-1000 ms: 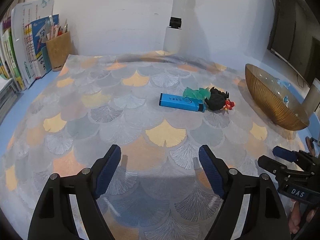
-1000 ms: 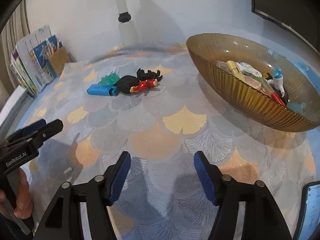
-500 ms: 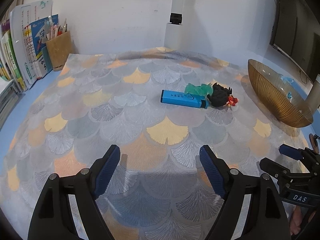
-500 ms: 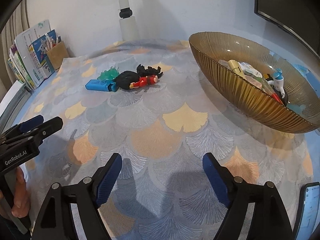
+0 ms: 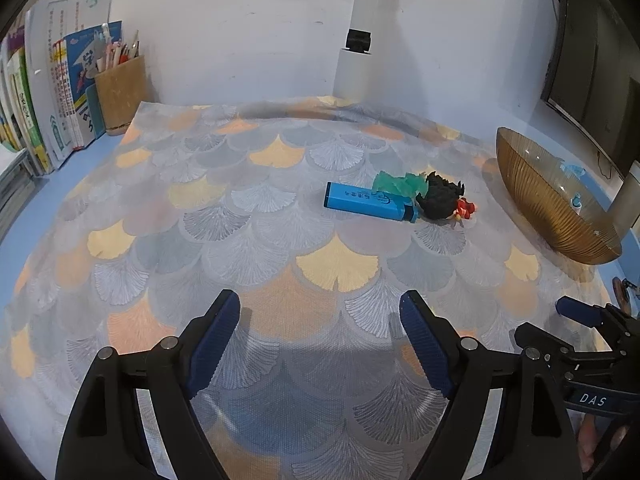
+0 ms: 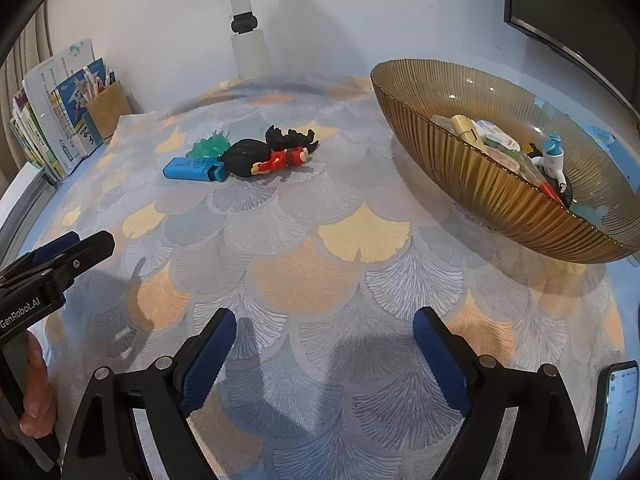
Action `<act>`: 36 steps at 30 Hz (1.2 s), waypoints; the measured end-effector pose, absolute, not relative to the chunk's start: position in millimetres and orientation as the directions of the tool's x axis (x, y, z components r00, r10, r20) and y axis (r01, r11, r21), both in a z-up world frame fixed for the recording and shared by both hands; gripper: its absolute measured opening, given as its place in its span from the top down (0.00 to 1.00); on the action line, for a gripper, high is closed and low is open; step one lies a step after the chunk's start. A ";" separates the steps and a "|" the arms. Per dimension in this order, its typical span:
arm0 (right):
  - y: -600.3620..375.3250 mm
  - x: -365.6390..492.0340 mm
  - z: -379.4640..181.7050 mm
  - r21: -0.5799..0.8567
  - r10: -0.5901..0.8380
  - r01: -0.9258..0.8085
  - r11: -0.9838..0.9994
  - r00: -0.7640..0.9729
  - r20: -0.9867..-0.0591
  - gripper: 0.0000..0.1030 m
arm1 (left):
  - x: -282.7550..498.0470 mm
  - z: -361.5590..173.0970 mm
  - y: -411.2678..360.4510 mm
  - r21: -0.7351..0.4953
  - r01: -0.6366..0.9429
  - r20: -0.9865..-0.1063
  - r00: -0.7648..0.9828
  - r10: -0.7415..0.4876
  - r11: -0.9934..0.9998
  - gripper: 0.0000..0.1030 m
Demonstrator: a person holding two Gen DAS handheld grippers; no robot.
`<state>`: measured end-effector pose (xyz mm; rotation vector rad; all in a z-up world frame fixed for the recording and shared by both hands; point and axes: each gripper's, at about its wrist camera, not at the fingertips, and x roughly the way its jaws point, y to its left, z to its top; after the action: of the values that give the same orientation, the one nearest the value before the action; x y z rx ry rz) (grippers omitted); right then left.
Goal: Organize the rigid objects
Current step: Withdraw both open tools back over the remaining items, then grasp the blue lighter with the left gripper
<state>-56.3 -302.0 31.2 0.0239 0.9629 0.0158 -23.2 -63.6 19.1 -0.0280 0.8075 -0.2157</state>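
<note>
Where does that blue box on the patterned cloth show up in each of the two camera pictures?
Left wrist view: the blue box lies right of centre, in the upper half.
Right wrist view: the blue box lies left of centre, in the upper half.
Shared landmark: the amber glass bowl, to the right of the box in both.

Your left wrist camera looks low across the desk toward the back wall. Your right wrist camera faces likewise, nearer the bowl. Both share the blue box and the toys beside it.
</note>
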 end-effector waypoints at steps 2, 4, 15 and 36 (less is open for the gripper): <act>-302.4 -56.0 31.2 0.027 0.025 -0.005 1.000 0.570 -0.821 0.12 | -23.0 19.1 -62.8 -0.109 0.182 -0.713 0.670 -0.204 0.977 0.21; -302.8 -54.8 30.7 0.027 0.024 -0.004 1.000 0.569 -0.822 0.11 | -23.0 19.1 -62.4 -0.112 0.182 -0.713 0.670 -0.207 0.977 0.21; -307.5 -53.7 29.9 0.041 0.034 -0.001 0.999 0.567 -0.823 0.06 | -17.3 13.3 -68.3 -0.085 0.182 -0.759 0.625 -0.182 0.980 0.21; -303.2 -53.9 26.8 0.034 0.038 -0.017 0.999 0.554 -0.831 0.00 | 82.7 5.8 -147.7 0.002 0.246 -0.809 0.570 -0.143 0.969 0.20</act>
<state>-53.9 -303.2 26.8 0.0231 0.9827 0.0327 82.7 -147.7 5.8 0.1190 0.9378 -0.2290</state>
